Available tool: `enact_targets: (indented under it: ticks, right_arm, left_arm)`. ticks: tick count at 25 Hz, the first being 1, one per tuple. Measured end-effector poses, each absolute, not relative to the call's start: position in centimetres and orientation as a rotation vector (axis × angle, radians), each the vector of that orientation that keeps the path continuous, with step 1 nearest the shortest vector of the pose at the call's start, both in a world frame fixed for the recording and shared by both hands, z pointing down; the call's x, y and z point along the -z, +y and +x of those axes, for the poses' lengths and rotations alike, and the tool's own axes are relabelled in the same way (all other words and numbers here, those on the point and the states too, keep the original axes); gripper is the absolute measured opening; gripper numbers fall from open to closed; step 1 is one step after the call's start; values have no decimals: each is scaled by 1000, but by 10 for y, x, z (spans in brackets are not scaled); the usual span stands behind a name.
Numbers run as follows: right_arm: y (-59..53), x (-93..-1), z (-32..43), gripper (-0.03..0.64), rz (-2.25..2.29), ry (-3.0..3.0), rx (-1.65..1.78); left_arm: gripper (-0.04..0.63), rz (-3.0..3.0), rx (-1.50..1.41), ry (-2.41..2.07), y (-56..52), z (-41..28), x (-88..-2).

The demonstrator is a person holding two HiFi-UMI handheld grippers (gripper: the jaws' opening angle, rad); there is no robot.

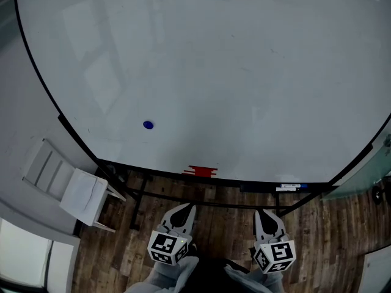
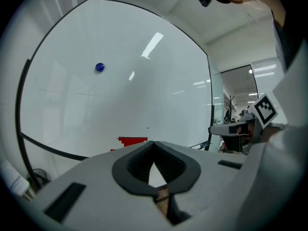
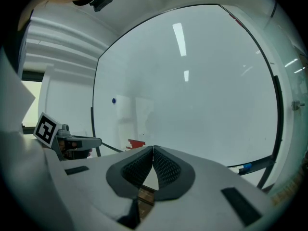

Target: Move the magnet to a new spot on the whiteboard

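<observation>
A small blue round magnet (image 1: 148,125) sticks to the lower left of the big whiteboard (image 1: 232,72); it also shows in the left gripper view as the magnet (image 2: 99,67) and, tiny, in the right gripper view as the magnet (image 3: 113,100). Both grippers hang low in front of the board, well short of it. My left gripper (image 1: 187,207) is shut, tips touching, nothing between them (image 2: 153,143). My right gripper (image 1: 264,212) is shut and empty too (image 3: 153,148).
A red eraser (image 1: 201,171) and a marker (image 1: 291,187) lie on the board's tray. A white folded chair (image 1: 67,185) stands at the left on the wooden floor. The board's black stand legs (image 1: 137,206) cross between me and the board.
</observation>
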State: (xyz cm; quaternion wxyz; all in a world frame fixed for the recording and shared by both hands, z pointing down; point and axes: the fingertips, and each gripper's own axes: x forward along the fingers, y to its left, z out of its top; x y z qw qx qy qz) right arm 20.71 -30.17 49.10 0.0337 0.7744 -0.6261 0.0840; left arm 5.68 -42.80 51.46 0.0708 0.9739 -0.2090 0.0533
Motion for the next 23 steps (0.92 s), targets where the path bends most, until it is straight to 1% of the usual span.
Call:
enact_targets:
  ticks: [7,23]
  right_arm:
    - [-306,-489,206,28,2371,-1976,-279]
    - [-301,-491,201,28,2334,-2038,-319]
  left_arm:
    - [9,2937,-124,-625,-429,58,-509]
    - [9,2925,-155,-648,-420,61,-516]
